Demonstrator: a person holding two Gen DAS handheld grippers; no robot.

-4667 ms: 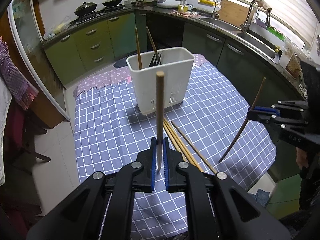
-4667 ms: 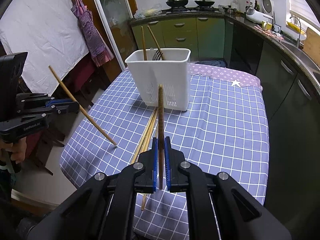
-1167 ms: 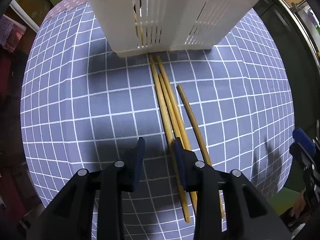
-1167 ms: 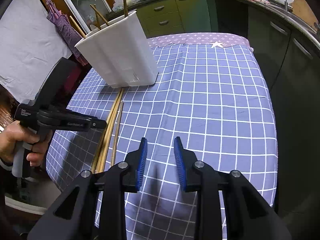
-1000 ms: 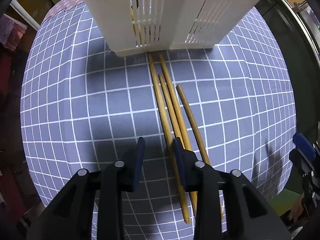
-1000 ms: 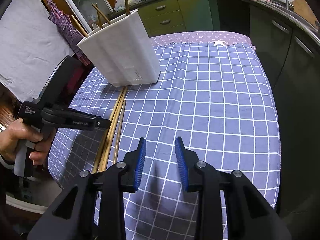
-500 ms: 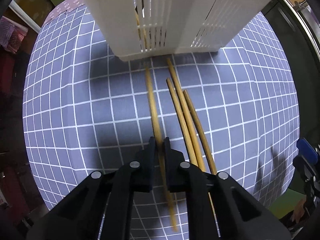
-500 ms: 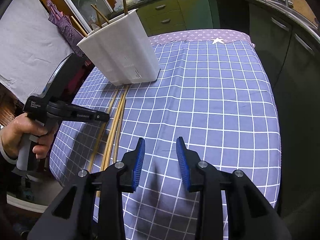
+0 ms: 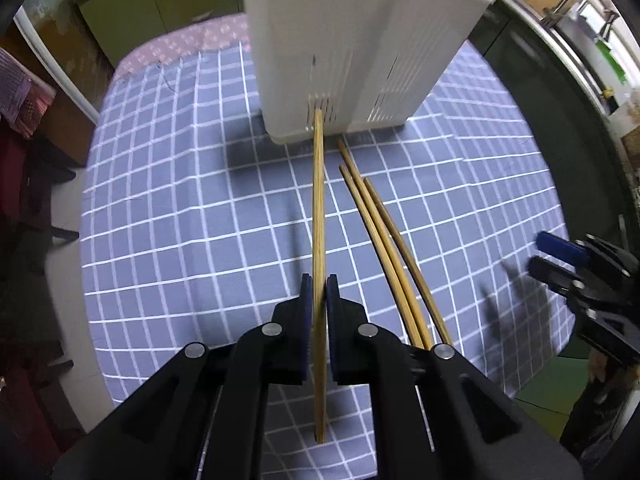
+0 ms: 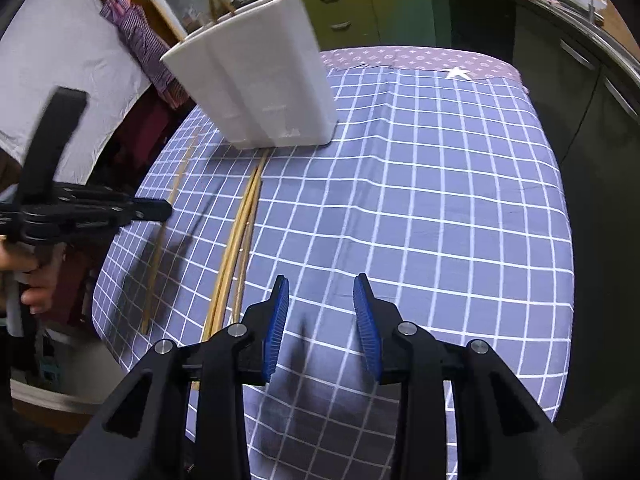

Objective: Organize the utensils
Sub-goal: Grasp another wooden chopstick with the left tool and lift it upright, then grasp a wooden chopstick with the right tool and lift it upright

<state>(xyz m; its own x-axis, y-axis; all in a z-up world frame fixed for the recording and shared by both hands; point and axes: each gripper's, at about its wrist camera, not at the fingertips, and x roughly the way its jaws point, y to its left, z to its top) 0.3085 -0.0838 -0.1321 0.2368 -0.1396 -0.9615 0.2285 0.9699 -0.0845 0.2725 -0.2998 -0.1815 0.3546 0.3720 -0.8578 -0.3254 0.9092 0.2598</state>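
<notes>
My left gripper (image 9: 319, 280) is shut on one wooden chopstick (image 9: 319, 208), lifted off the checked cloth and pointing toward the white utensil holder (image 9: 360, 40). Three more chopsticks (image 9: 380, 232) lie on the cloth to its right. In the right wrist view the left gripper (image 10: 162, 211) shows at the left edge, holding that chopstick (image 10: 158, 256). The loose chopsticks (image 10: 236, 248) lie just left of my right gripper (image 10: 322, 304), which hangs open and empty above the cloth. The holder (image 10: 256, 92) has several chopsticks standing in it.
The table wears a blue-and-white checked cloth (image 10: 440, 200) with a pink patterned strip (image 10: 420, 60) at the far end. Green kitchen cabinets (image 10: 352, 8) and a dark counter (image 9: 560, 80) surround it. A person's hand (image 10: 28, 280) grips the left tool.
My left gripper closed on the leftmost chopstick and lifted it off the cloth, leaving three lying there. The right gripper drifted slightly and stayed open.
</notes>
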